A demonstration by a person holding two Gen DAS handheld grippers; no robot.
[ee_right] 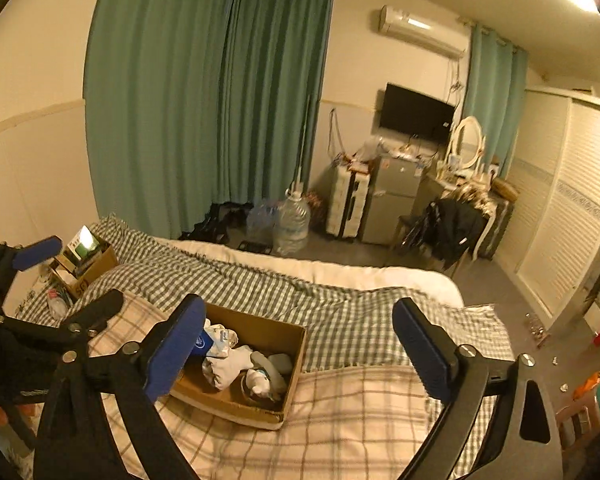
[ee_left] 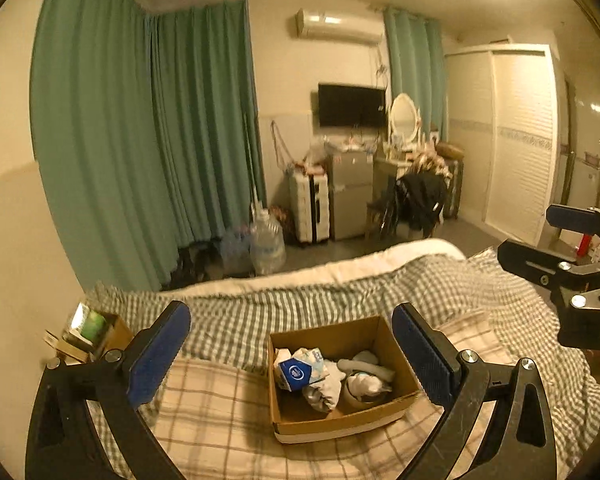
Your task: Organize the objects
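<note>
1. While you look along your left wrist view, your left tongs (ee_left: pixel 290 354) stand spread wide with nothing between the blue pads (ee_left: pixel 158 354). The cardboard box (ee_left: pixel 340 420) sits below them on the plaid blanket (ee_left: pixel 212 412) of the bed, apart from both pads. It holds a blue-and-white tissue pack (ee_left: pixel 298 372), crumpled white cloth (ee_left: pixel 324 394) and a round container (ee_left: pixel 364 394). A second, smaller box (ee_left: pixel 116 334) stands at the bed's far left edge. Your right tongs (ee_left: pixel 540 240) show at the right edge, raised above the checked quilt (ee_left: pixel 340 296).

2. From your right wrist view, your right tongs (ee_right: pixel 300 354) also gape wide, empty. The cardboard box (ee_right: pixel 236 408) lies under the left pad (ee_right: pixel 176 354), which hides its near-left corner; whether they touch you cannot tell. Your left tongs (ee_right: pixel 70 276) show at the left, spread too, near the smaller box (ee_right: pixel 100 262).
</note>
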